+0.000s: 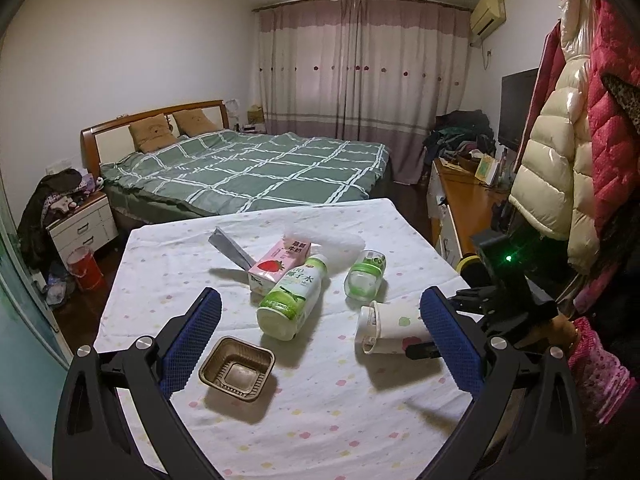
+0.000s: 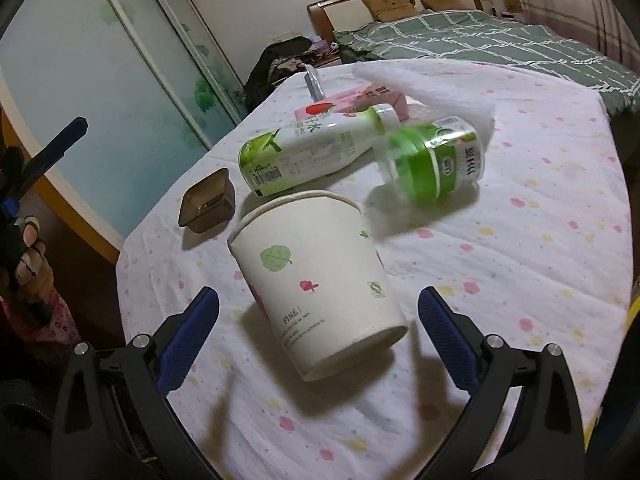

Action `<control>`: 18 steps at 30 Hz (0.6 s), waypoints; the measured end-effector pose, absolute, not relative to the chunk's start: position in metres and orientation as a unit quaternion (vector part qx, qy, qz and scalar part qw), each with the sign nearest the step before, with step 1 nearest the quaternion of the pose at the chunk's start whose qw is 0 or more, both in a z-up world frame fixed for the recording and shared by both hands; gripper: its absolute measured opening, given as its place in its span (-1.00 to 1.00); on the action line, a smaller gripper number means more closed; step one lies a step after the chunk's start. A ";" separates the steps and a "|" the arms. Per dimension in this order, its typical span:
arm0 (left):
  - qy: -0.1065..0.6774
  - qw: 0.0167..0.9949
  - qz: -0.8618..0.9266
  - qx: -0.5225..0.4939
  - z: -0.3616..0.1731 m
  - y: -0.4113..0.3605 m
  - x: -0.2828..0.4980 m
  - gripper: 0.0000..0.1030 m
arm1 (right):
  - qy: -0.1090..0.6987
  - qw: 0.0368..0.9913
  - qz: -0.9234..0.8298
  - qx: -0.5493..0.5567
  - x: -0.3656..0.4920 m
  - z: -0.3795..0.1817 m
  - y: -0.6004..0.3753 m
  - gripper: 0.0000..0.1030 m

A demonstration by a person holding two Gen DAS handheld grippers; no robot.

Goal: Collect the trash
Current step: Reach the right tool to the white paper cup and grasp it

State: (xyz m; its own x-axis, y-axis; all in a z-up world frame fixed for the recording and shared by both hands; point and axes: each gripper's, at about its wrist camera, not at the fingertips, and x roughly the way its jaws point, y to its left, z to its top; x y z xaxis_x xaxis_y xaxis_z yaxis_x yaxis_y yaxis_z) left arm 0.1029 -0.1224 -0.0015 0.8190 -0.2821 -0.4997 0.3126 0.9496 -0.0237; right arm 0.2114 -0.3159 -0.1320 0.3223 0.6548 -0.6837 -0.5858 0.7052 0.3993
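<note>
A: Where the right claw points down at the table, what lies by it?

B: The paper cup. It lies on its side between the two blue fingers, with a gap on each side. The claw is wide open and holds nothing.

A: And the left claw?

B: Wide open too, holding nothing. The brown tray sits just beside its left finger.

A: What does the left camera show that the right one misses?

B: The curtains and hanging coats. The right camera shows the glass wardrobe doors and the tall bottle's barcode.

A: Other trash?

B: A small green bottle and a pink carton, farther back.
</note>
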 end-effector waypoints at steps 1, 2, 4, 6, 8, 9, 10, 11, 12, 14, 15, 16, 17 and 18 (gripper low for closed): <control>0.258 0.953 -0.157 0.030 -0.002 -0.123 0.103 0.90 | 0.440 0.811 0.384 0.040 0.211 -0.133 -0.316 0.82; 0.259 0.953 -0.157 0.030 -0.002 -0.122 0.103 0.90 | 0.443 0.808 0.386 0.038 0.209 -0.135 -0.315 0.69; 0.259 0.953 -0.156 0.028 -0.003 -0.121 0.103 0.90 | 0.448 0.806 0.385 0.038 0.207 -0.139 -0.315 0.37; 0.259 0.953 -0.157 0.025 -0.004 -0.119 0.102 0.90 | 0.447 0.809 0.378 0.052 0.205 -0.141 -0.321 0.25; 0.259 0.953 -0.156 0.024 -0.004 -0.117 0.103 0.90 | 0.437 0.815 0.376 0.059 0.201 -0.138 -0.325 0.18; 0.260 0.953 -0.155 0.024 -0.005 -0.117 0.103 0.90 | 0.428 0.819 0.378 0.061 0.196 -0.133 -0.327 0.17; 0.260 0.953 -0.155 0.022 -0.006 -0.116 0.103 0.90 | 0.420 0.824 0.375 0.061 0.192 -0.127 -0.329 0.16; 0.261 0.953 -0.155 0.021 -0.006 -0.115 0.104 0.90 | 0.412 0.830 0.372 0.062 0.189 -0.120 -0.331 0.15; 0.261 0.953 -0.155 0.020 -0.006 -0.115 0.104 0.90 | 0.405 0.833 0.371 0.062 0.187 -0.114 -0.332 0.15; 0.261 0.953 -0.155 0.020 -0.007 -0.115 0.104 0.90 | 0.384 0.846 0.365 0.059 0.179 -0.099 -0.335 0.13; 0.261 0.953 -0.154 0.019 -0.007 -0.114 0.104 0.90 | 0.378 0.850 0.362 0.057 0.177 -0.094 -0.335 0.12; 0.261 0.953 -0.155 0.019 -0.007 -0.114 0.104 0.90 | 0.371 0.856 0.357 0.054 0.175 -0.087 -0.336 0.12; 0.261 0.953 -0.155 0.018 -0.007 -0.114 0.104 0.90 | 0.366 0.860 0.352 0.052 0.172 -0.082 -0.336 0.11; 0.262 0.953 -0.154 0.018 -0.007 -0.113 0.103 0.90 | 0.361 0.863 0.350 0.050 0.171 -0.077 -0.336 0.11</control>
State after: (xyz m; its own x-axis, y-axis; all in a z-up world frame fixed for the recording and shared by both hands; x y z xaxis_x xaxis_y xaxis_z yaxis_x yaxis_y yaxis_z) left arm 0.1032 -0.1135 -0.0072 0.8155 -0.2848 -0.5039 0.3037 0.9516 -0.0464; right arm 0.1714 -0.3358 -0.0773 0.4940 0.6404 -0.5881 -0.5676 0.7499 0.3398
